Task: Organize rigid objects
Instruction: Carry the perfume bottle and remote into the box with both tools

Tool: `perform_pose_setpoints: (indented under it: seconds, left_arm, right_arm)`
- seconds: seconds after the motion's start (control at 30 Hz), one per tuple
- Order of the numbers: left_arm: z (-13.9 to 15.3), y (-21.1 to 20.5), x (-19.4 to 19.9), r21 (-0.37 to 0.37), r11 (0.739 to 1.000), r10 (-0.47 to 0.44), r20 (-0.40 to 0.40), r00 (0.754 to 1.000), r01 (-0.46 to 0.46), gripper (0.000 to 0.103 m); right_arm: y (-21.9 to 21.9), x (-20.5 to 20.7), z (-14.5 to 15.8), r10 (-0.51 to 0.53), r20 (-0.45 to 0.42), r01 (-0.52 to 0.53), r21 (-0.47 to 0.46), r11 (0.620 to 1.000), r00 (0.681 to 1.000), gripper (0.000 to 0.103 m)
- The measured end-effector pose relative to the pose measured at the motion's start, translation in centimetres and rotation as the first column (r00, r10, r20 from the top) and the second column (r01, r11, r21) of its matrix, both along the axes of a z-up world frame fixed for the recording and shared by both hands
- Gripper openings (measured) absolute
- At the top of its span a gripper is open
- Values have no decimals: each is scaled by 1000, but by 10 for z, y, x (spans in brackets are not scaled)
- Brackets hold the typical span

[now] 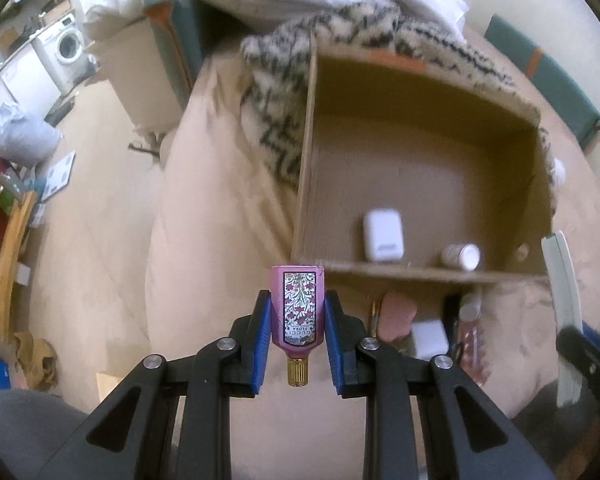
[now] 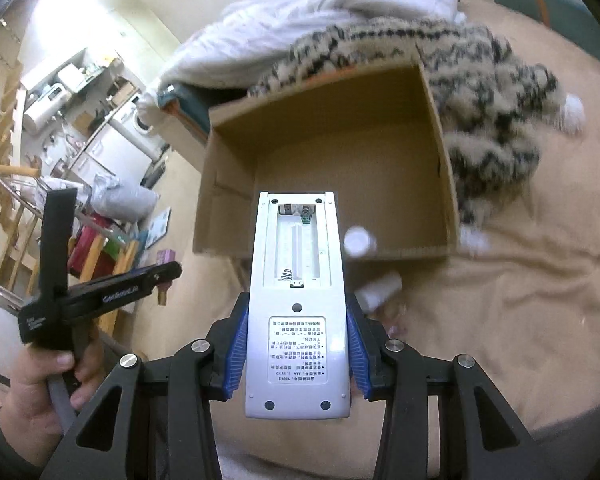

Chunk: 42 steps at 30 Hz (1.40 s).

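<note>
1. Your left gripper is clenched on a pink perfume bottle, gold cap toward you, held just outside the near left corner of the cardboard box.
2. Inside the box, a white case and a small white jar lie along its near wall.
3. Your right gripper grasps a white remote by its sides, its open battery bay facing up, over the box's near edge on the beige bedcover.

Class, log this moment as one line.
left hand-held gripper: perfume bottle | right hand-held gripper: remote | cardboard box: ahead
</note>
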State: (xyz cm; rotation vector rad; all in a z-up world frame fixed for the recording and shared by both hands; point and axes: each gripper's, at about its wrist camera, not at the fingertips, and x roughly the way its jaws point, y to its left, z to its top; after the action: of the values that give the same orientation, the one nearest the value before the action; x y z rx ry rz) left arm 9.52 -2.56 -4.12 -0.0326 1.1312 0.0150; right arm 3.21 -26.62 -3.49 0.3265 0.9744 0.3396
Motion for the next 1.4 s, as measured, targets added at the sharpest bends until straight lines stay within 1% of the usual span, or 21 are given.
perform_pose_setpoints:
  seconds: [0.07,0.23,0.4,0.5,0.63,0.7,0.9,0.97,1.13,1.17,1.27,1.4]
  left_arm:
    - [12,-1,5,-1,1000,-1,21,1000,2,23]
    - [28,-6,23,5,1000,-12,50,999,12,23]
    - [34,-15,41,15,999,-33,64,997,32,23]
    - [31,-23,51,19,999,-49,61,997,48,23]
    - [19,-37,66,34,996,-79,39,996,77,23]
    - [11,-44,75,44,995,-94,21,995,93,23]
    - [-15,-68,101,103,984,-143,-19,990,144,23]
    - [-24,-79,110,126,978,-163,-32,986,166,23]
    - [-47,-91,125,174,968,-176,-57,983,183,23]
    - [-52,-92,128,181,967,-173,-62,983,181,23]
    - [-61,-93,134,166,970,-163,-84,983,175,23]
    - [-69,-95,137,182,967,-166,-85,982,179,23]
  right_arm:
    - [-3,9,5,-6,17,6,-4,1000,1000,46]
    - [-13,34,15,-19,37,19,3,1000,999,46]
    - [-12,59,19,-18,45,19,-11,1000,999,46]
    - [-10,74,11,-15,32,16,-26,1000,999,46]
    - [-8,96,-7,-18,-10,17,-49,999,1000,46]
    - [-7,109,-19,-20,-31,18,-84,996,999,46]
    - [-3,138,-45,-22,-81,10,-153,988,996,46]
    - [1,145,-51,-15,-83,-1,-190,982,996,46]
    - [14,159,-63,14,-87,-36,-251,967,996,46]
    - [15,161,-66,14,-94,-38,-254,967,995,46]
    - [16,166,-71,10,-111,-37,-251,967,994,46]
    - [16,169,-77,-3,-136,-31,-250,968,991,46]
